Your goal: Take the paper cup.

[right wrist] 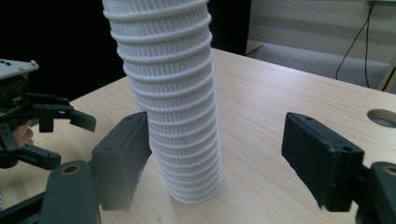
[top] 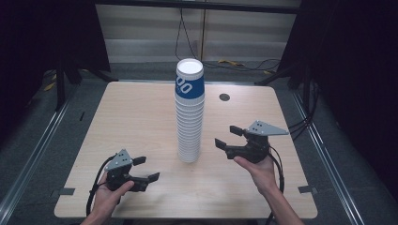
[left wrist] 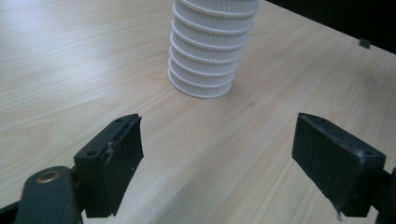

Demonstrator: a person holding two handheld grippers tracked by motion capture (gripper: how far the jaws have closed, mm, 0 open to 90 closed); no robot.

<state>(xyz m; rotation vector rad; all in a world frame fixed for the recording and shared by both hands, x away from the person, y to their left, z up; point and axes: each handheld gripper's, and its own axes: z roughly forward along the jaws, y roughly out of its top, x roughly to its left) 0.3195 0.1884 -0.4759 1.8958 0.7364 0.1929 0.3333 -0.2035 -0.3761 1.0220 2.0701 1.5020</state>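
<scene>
We judge step as approach to cup stack, upright mid-table. Left gripper nearest us, left of stack base, well apart from it: jaws spread wide, holding nothing. Right gripper right of stack, near lower cups: jaws spread wide, touching nothing. Advice: square jaws on lower ribbed cups, squeeze gently, keep tall stack from tipping. Cable hole beyond stack, right.

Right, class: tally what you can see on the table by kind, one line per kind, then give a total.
Stack of white ribbed cups, top one blue-banded: 1
Hand-held grippers: 2, left hand-held gripper, right hand-held gripper
Round hole in the table top: 1
Total: 4
</scene>
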